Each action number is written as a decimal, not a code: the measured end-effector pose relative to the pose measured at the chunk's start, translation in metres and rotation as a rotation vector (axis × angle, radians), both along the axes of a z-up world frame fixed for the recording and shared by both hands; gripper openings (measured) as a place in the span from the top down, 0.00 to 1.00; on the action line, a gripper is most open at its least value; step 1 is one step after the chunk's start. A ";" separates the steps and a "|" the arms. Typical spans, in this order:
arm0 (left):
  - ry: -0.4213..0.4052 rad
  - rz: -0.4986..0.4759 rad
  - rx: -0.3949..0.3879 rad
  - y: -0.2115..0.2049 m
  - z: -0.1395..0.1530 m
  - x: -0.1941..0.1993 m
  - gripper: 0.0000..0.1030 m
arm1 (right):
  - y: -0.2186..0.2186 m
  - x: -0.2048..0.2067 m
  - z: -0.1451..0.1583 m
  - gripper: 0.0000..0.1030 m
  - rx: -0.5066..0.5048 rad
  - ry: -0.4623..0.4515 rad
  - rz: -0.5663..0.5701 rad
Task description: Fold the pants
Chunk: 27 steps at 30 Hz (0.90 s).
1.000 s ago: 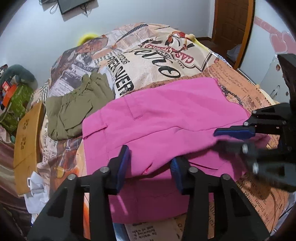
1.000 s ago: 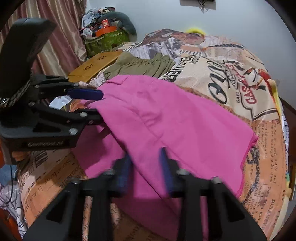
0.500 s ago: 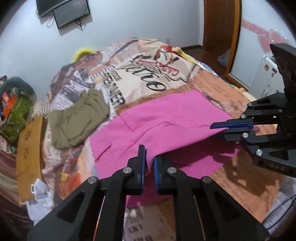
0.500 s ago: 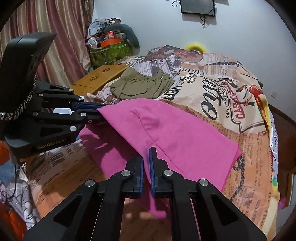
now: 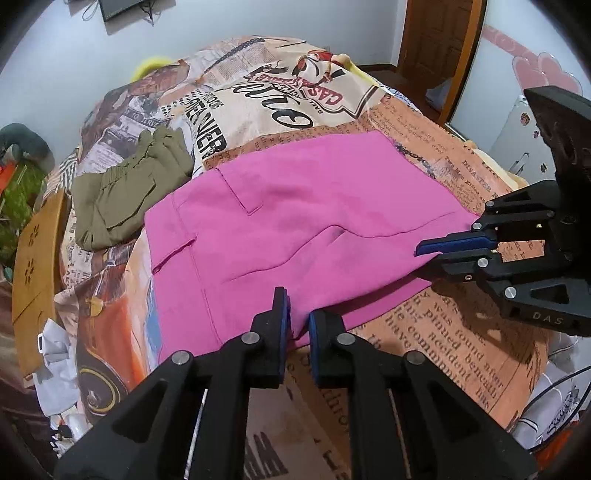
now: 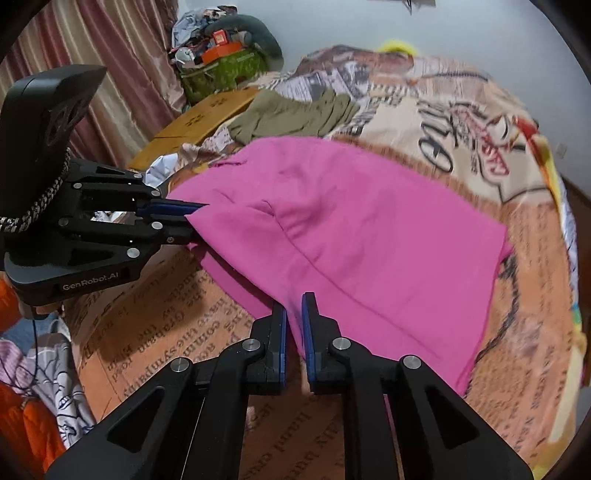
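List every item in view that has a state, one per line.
pink pants: folded over on the bed, near edge pinched at two spots
left gripper: shut on pink pants
right gripper: shut on pink pants
olive garment: crumpled, lying beside the pants
wooden door: state unclear

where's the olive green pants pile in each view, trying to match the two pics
Left wrist view: the olive green pants lie at middle left, on the bedspread, just left of the pink pants.
Right wrist view: the olive green pants sit at upper centre, just beyond the far edge of the pink pants.
Shared landmark: the wooden board beside the olive pile.
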<state>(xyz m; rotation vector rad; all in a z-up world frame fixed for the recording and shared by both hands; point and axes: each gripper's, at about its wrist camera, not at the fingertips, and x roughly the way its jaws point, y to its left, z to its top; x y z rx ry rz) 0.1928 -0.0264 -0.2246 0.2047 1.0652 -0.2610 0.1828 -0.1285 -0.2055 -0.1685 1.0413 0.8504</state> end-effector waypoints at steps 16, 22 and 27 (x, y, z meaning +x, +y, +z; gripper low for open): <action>-0.036 0.173 -0.103 0.066 0.029 -0.014 0.49 | -0.045 -0.020 0.025 0.61 0.048 -0.019 -0.156; 0.000 0.283 -0.127 0.096 0.021 -0.001 0.46 | -0.075 -0.015 0.033 0.56 0.043 -0.037 -0.275; 0.076 0.317 -0.166 0.101 -0.003 0.007 0.46 | -0.098 -0.010 0.018 0.55 0.020 -0.002 -0.378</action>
